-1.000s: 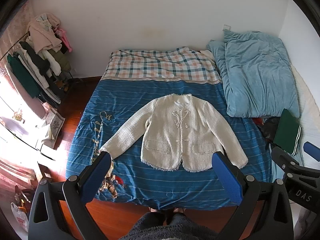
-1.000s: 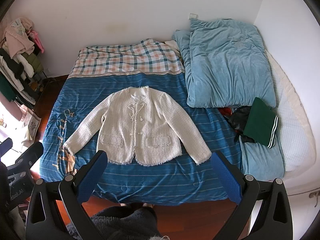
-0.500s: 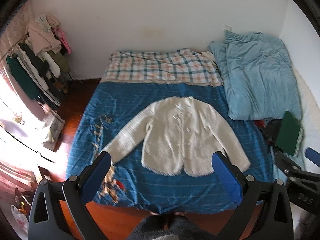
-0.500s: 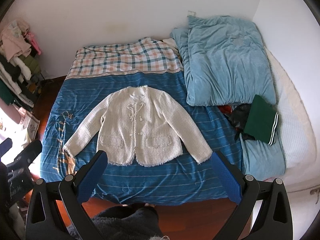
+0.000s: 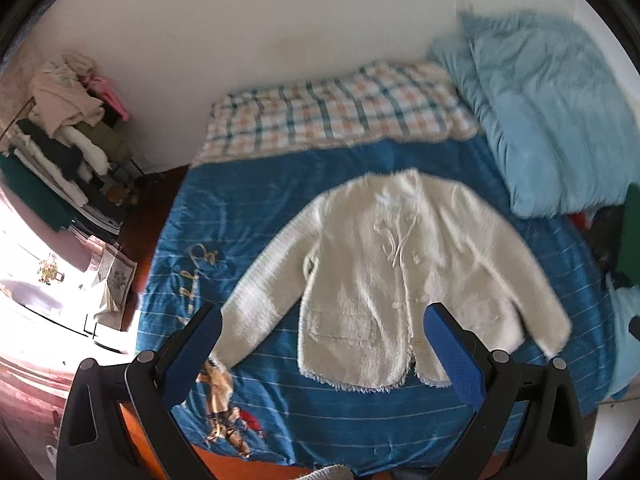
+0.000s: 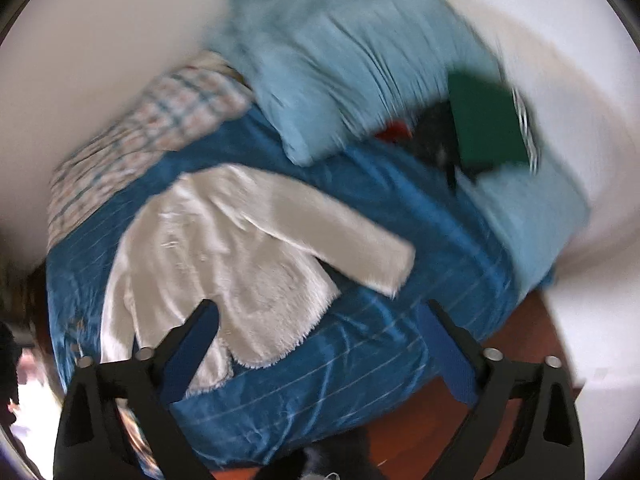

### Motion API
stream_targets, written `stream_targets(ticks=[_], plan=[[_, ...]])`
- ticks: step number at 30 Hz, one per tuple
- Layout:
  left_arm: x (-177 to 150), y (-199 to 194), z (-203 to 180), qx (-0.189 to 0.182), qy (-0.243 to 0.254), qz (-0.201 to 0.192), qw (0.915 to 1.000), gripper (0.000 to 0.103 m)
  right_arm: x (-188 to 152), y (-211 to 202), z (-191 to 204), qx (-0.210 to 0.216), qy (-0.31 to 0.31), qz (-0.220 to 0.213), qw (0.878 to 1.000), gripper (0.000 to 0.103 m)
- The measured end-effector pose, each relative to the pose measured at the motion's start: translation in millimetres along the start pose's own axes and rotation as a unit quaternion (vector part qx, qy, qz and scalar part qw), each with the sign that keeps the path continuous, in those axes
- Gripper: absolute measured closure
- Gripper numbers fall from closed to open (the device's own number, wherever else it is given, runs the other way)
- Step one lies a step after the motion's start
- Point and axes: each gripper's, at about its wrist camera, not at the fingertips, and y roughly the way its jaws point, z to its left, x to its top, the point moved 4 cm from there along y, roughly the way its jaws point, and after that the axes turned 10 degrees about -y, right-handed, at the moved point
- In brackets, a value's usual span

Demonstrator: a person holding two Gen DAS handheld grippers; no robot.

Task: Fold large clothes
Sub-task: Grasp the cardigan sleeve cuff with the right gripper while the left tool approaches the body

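A cream tweed jacket (image 5: 384,276) lies flat, front up, with both sleeves spread, on the blue striped bedspread (image 5: 256,208). It also shows in the right wrist view (image 6: 224,256), blurred by motion. My left gripper (image 5: 324,344) is open and empty, held above the jacket's hem and left sleeve cuff. My right gripper (image 6: 320,344) is open and empty, above the jacket's lower right side and the bed's front edge.
A plaid blanket (image 5: 332,108) lies at the head of the bed. A light blue duvet (image 5: 548,112) is heaped on the right, with a folded green garment (image 6: 488,120) and dark clothes beside it. A clothes rack (image 5: 60,136) stands at the left. Wooden floor (image 6: 520,340) borders the bed.
Both grippers have moved closer to the bed. The right gripper has swung right and tilted, so its view is blurred. Both stay open; the jacket has not moved.
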Motion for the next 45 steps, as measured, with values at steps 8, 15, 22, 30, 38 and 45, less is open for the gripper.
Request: stream_targets(ticks=[8, 15, 22, 30, 38, 45], plan=[[-38, 137, -64, 0.056, 0.027, 0.028, 0.9977, 0.000, -36, 240, -100, 0.068, 0.204, 0.116, 0.970, 0.035], [-83, 262, -109, 0.090, 0.022, 0.137, 0.9862, 0.000, -80, 404, -144, 0.148, 0.372, 0.135, 0.906, 0.035], [-79, 323, -155, 0.075, 0.034, 0.135, 0.9874, 0.000, -65, 459, -170, 0.153, 0.449, 0.040, 0.879, 0.087], [-73, 353, -181, 0.060, 0.027, 0.135, 0.9887, 0.000, -38, 498, -169, 0.189, 0.468, 0.015, 0.863, 0.053], [-55, 357, -188, 0.052, 0.034, 0.122, 0.9906, 0.000, 6, 471, -168, 0.157, 0.433, -0.025, 0.887, 0.096], [-29, 351, -181, 0.016, 0.011, 0.110, 0.9937, 0.000, 99, 383, -138, 0.161, 0.313, -0.106, 0.930, 0.096]])
